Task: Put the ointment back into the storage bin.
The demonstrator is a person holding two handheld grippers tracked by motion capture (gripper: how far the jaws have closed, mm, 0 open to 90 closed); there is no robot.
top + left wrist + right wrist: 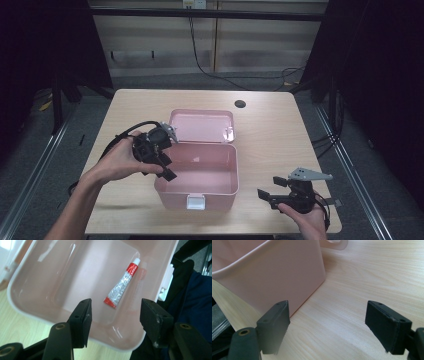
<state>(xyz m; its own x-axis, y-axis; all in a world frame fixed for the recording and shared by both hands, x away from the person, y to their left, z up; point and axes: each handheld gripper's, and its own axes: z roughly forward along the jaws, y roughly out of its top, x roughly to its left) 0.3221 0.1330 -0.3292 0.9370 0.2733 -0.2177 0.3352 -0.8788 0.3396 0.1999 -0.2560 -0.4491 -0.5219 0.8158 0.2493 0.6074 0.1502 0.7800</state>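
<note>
A pink plastic box [225, 186] stands open in the middle of the table, its lid [201, 126] laid back behind it. Inside lies a small red-and-white tube [122, 282] on the box floor [75, 277]. My left gripper [162, 159] hovers over the box's left rim, tilted down into it, open and empty; in the left gripper view its midpoint [115, 312] sits just short of the tube. My right gripper [272, 189] rests low at the front right of the table, open, pointing at the box's outer wall [274, 277]; nothing lies between its jaws [327, 327].
The wooden table [280, 140] has bare room to the right of and behind the box. A dark round hole [240, 104] sits near the far edge. A white latch [195, 202] is on the box's front. Cables trail from both grippers.
</note>
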